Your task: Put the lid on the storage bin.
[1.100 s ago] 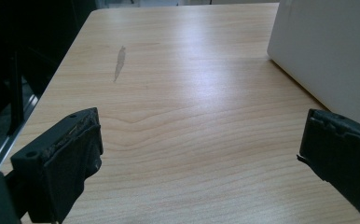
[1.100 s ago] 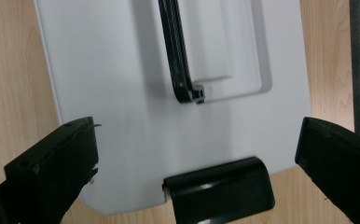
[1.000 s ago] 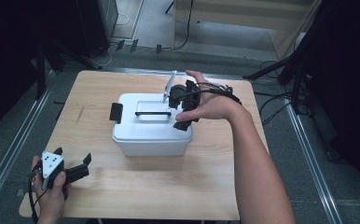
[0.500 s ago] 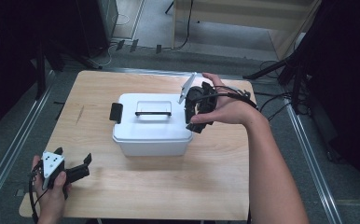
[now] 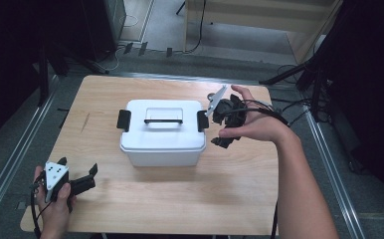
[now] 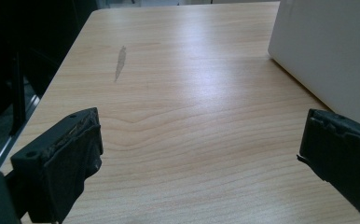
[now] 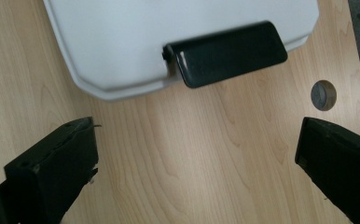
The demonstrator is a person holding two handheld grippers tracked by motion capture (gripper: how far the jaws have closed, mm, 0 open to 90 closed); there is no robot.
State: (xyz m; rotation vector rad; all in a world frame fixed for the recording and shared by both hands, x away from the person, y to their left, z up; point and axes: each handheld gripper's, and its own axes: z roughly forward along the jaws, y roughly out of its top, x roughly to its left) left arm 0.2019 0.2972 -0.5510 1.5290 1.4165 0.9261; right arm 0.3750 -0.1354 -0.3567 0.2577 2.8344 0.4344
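Now right gripper (image 5: 219,130) spread wide, empty, just beside white box (image 5: 162,137) right-side black latch (image 7: 227,53).

Glossy latch (image 7: 227,52), seemingly plastic box (image 5: 161,132).

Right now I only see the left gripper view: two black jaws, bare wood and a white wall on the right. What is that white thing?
Observer: A white box with a lid and a black handle on top.
Operator: Does anything hold the lid on?
Observer: A black latch sits at its right end, with another at the left end.
Operator: Where is the other gripper?
Observer: The right gripper is beside the box's right end, near that latch, with its jaws open.
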